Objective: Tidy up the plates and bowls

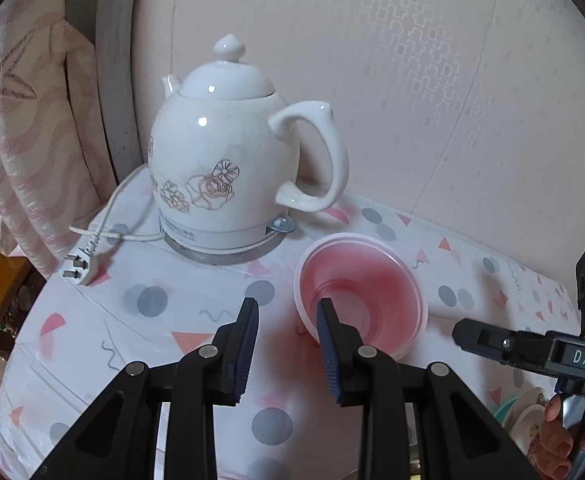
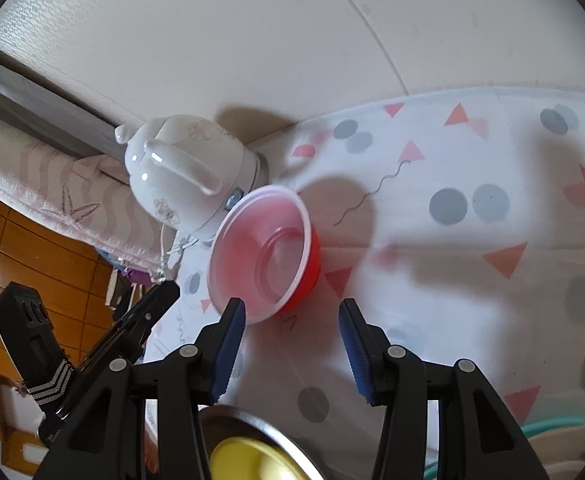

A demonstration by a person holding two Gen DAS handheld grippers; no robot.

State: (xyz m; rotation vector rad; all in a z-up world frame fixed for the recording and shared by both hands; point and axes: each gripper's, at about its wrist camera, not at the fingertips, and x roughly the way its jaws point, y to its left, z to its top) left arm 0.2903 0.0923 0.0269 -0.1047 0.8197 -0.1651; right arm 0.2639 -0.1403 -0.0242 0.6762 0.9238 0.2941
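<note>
Both my left gripper (image 1: 286, 320) and right gripper (image 2: 292, 322) stood spread and empty; the red bowl (image 2: 266, 246) near the kettle (image 1: 220, 160) looked light, thin plastic, best pinched at its rim.

A white ceramic electric kettle (image 1: 228, 160), decorated with outlined flowers, stands on its metal base at the back of a table draped in a patterned cloth (image 1: 132, 340) of grey dots and pink triangles. Its white cord and plug (image 1: 88, 256) lie loose beside it, while a pink-striped curtain (image 1: 24, 152) hangs at the table's far edge.
</note>
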